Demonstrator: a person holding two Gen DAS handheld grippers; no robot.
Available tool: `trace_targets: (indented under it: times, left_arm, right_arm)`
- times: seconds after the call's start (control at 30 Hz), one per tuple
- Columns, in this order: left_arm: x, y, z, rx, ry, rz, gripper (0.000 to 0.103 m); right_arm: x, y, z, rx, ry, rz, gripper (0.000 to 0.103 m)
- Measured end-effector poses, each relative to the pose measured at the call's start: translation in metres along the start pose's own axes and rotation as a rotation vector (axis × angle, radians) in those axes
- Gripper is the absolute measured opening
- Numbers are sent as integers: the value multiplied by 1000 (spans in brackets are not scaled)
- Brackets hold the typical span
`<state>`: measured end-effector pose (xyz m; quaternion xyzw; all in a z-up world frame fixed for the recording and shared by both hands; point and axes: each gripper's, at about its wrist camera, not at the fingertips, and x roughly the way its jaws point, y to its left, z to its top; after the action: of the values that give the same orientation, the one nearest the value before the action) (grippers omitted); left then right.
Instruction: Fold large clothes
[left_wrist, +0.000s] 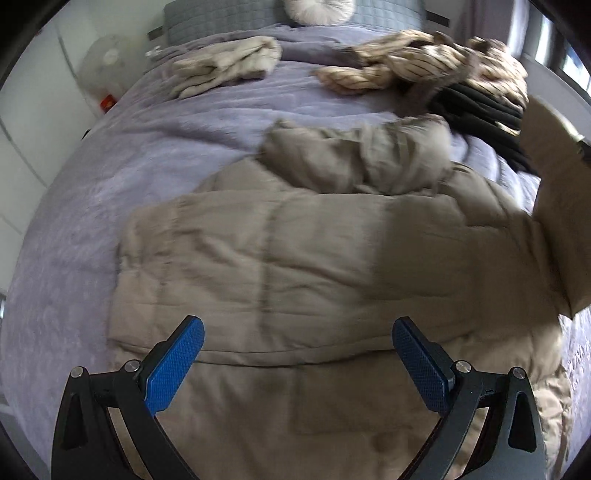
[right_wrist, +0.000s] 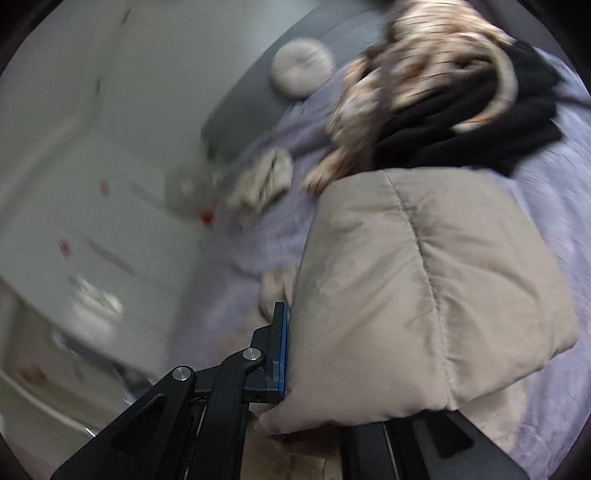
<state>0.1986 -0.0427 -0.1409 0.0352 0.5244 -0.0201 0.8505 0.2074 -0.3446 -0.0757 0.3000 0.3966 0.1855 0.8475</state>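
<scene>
Beige quilted jacket (left_wrist: 295, 258) spread on the lavender bed cover (left_wrist: 92, 221).
Left gripper (left_wrist: 297, 332): jaws wide apart, empty, above the jacket hem. Right gripper (right_wrist: 291, 354): clamped on a lifted jacket section (right_wrist: 424, 295).

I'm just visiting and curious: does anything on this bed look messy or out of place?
Yes. A striped garment and a black one lie in a tangled heap at the far right, and the beige puffer coat has its hood end bunched up, not flat.
</scene>
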Motion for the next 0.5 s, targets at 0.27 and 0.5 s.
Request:
trace_targets:
  times: [0.27, 0.5]
  left_arm:
    - [13, 47, -1, -38, 3, 21, 102]
    - [24, 60, -4, -40, 23, -23, 102]
  right_arm:
    - [138, 23, -60, -127, 266, -280, 10]
    - [124, 24, -70, 14, 229, -257, 78]
